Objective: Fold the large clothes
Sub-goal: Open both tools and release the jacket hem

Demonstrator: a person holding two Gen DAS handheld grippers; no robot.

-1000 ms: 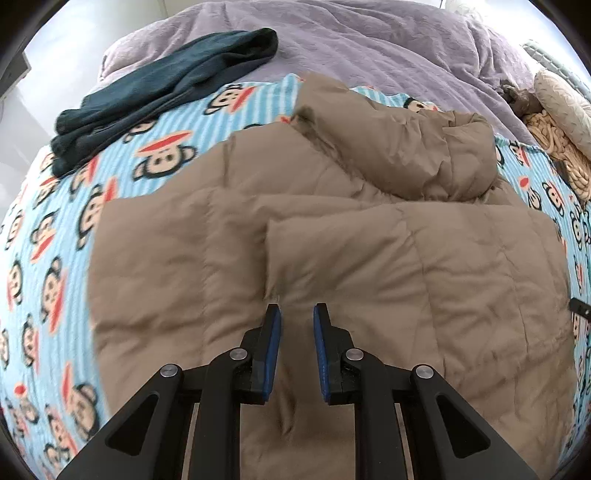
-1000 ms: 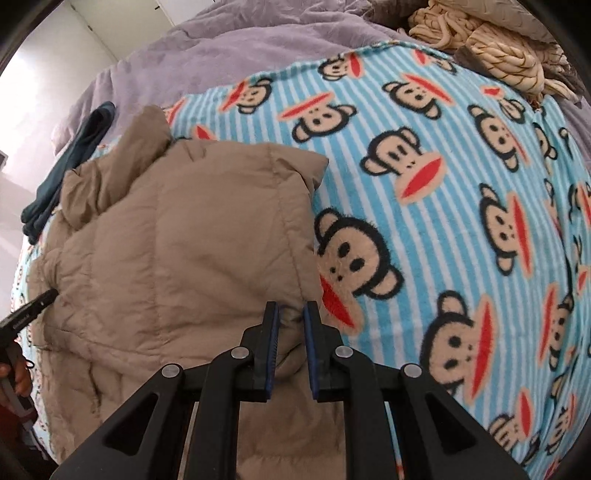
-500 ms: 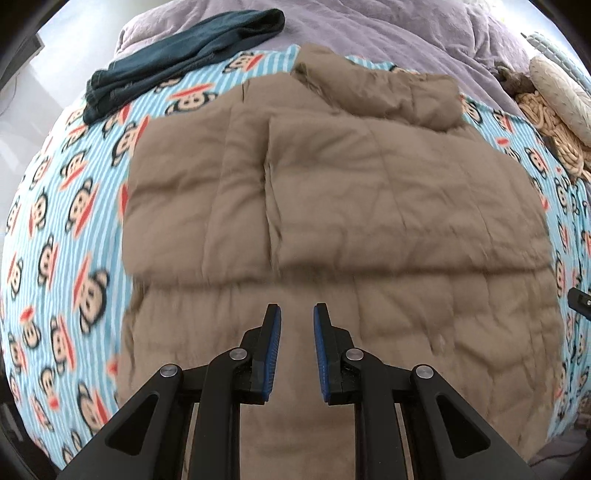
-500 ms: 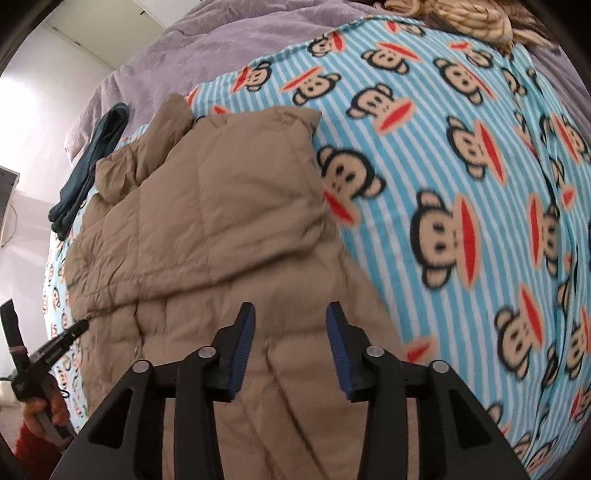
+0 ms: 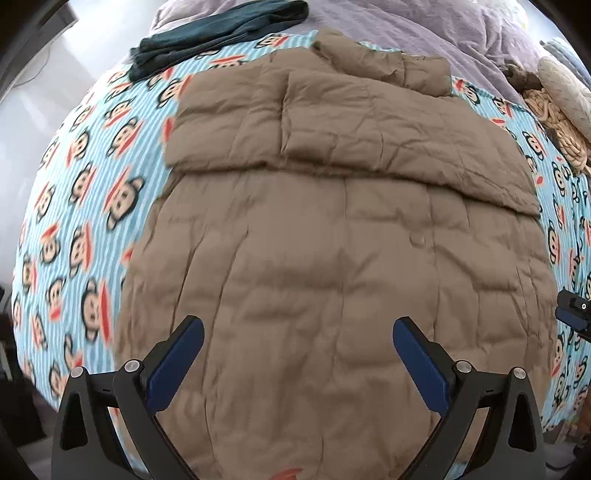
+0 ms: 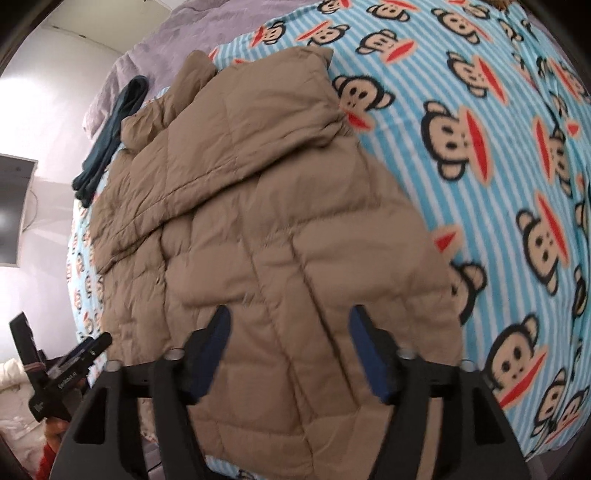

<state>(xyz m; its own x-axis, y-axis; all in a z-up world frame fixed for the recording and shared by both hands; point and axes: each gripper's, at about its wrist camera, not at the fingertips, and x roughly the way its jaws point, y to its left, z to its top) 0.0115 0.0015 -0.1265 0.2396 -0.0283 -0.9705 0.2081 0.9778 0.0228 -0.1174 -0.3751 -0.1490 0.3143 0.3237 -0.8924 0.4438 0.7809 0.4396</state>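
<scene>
A tan puffer jacket [image 5: 332, 221] lies flat on the monkey-print blanket [image 5: 92, 184], its upper part folded over itself and the hood at the far end. My left gripper [image 5: 297, 328] hovers above the jacket's near half, its jaws opening wide, with nothing between the pads. In the right wrist view the jacket [image 6: 258, 203] runs away to the upper left. My right gripper [image 6: 290, 317] hangs over its near right part, jaws opening, and grips nothing. The left gripper [image 6: 62, 373] also shows at that view's lower left, held by a hand.
A dark teal garment [image 5: 221, 33] lies folded at the far left on a lilac duvet [image 5: 406, 29]. Cream knitted things [image 5: 554, 110] sit at the far right. The bed's near edge is just below both grippers. A dark screen [image 6: 14, 210] hangs on the wall to the left.
Both grippers went from shut to wide apart. Both pulled back toward the bed's near edge, so more of the jacket and its near hem now shows.
</scene>
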